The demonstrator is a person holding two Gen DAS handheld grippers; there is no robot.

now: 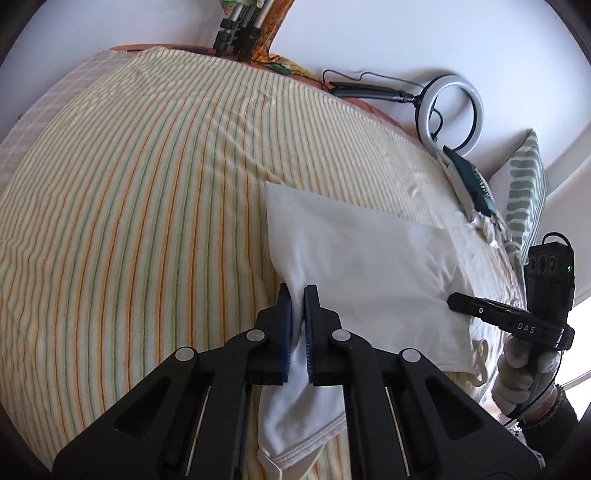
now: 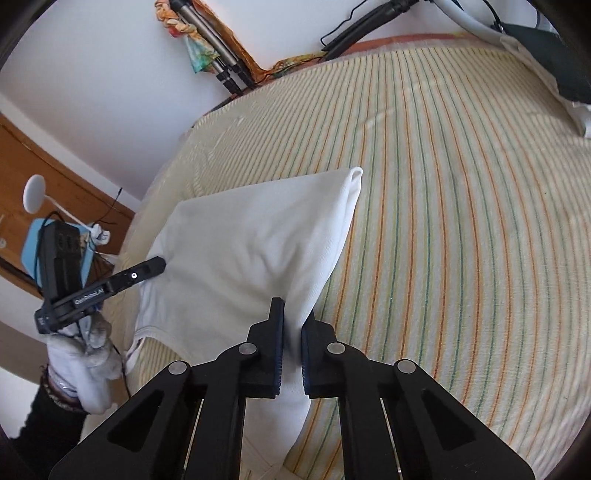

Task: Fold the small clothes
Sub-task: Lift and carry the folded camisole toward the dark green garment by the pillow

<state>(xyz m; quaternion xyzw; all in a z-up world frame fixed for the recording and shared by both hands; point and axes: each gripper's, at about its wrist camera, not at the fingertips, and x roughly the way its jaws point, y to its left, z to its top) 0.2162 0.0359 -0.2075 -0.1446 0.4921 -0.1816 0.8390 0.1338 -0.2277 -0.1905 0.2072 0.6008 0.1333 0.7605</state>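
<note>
Item: white garment (image 1: 354, 258), one piece, spread over the striped bedcover (image 1: 129, 206) of the bed, part of it raised off the cover.

Left gripper (image 1: 298, 295): we find its two blue pads pressed together on a gathered edge of the garment, the cloth running down between the jaws and hanging below them with a ribbed hem showing. The rest of the garment lies forward and to the right of this gripper.

Right gripper (image 2: 292, 325): we find it likewise clamped on a fold of the same garment, cloth passing between its pads. From here the garment extends forward and to the left, with a rolled corner at its far end.

Each gripper appears in the other's view at the garment's opposite edge, held in a hand wearing a pale glove (image 2: 83, 354).

Surroundings, far side: ring light (image 1: 452, 110) against the wall, tripod legs (image 1: 236, 33), a green-patterned pillow (image 1: 526, 192), dark folded cloth (image 1: 474, 184) at the bed's far right edge.
</note>
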